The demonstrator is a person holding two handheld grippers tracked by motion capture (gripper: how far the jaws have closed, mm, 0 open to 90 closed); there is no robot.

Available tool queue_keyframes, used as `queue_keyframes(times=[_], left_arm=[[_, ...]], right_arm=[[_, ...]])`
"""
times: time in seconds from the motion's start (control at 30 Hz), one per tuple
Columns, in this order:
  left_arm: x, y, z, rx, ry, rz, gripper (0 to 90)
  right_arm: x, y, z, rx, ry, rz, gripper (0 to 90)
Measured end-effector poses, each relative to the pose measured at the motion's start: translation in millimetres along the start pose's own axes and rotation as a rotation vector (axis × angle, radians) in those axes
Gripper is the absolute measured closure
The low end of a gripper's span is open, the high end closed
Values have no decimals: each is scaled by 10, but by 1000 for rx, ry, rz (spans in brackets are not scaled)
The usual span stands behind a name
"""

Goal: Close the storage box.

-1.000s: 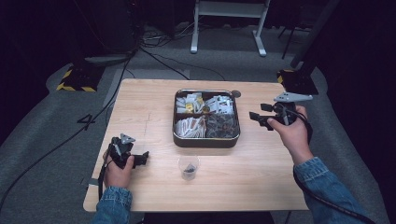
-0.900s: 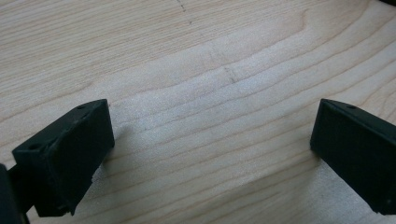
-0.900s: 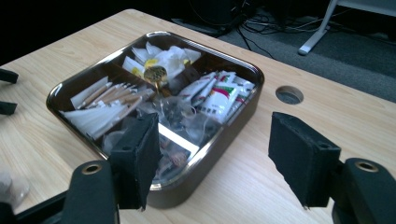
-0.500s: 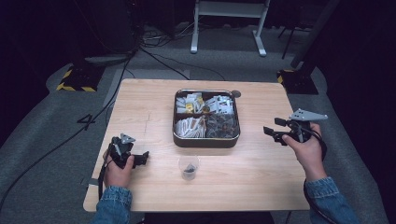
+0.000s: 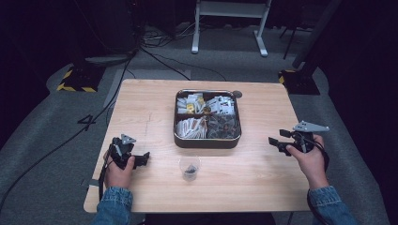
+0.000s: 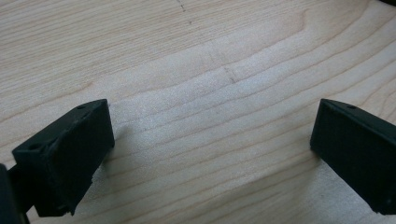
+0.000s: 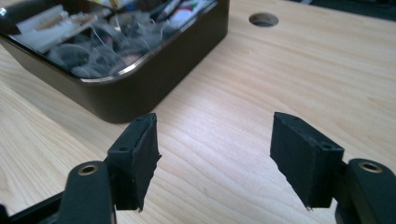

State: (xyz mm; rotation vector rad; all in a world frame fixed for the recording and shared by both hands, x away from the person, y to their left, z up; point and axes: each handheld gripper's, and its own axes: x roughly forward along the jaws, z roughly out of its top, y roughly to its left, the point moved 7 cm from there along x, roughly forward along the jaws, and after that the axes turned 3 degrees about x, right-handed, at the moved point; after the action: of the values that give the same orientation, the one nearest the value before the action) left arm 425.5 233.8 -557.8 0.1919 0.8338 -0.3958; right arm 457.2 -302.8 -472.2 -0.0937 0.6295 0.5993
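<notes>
A dark metal tray (image 5: 206, 142) stands mid-table, its compartments holding packets and wrapped pieces. In front of it sits a small clear cup (image 5: 189, 167) with something dark inside. At the near left, my left gripper (image 5: 143, 159) rests low over the wood, pointing right. Its jaws are open with bare table between them (image 6: 212, 130). My right gripper (image 5: 277, 137) is held to the right of the tray and points left at it. It is open too, with nothing between its jaws (image 7: 215, 154). The tray's corner (image 7: 154, 88) lies just beyond its left jaw.
The wooden table (image 5: 263, 178) has a round hole (image 5: 238, 93) behind the tray's far right corner, which is also in the right gripper view (image 7: 263, 19). Cables cross the grey floor on the left. A white stand's feet lie beyond the table.
My right hand has come down and back toward the near right of the table, away from the tray's far right corner. The left hand has kept still.
</notes>
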Motion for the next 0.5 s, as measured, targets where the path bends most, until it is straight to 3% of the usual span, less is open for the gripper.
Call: queue_keyframes(times=[0.5], left_arm=[[0, -1, 0, 0, 0, 0, 0]], right_arm=[[161, -312, -395, 36, 56, -50, 290]])
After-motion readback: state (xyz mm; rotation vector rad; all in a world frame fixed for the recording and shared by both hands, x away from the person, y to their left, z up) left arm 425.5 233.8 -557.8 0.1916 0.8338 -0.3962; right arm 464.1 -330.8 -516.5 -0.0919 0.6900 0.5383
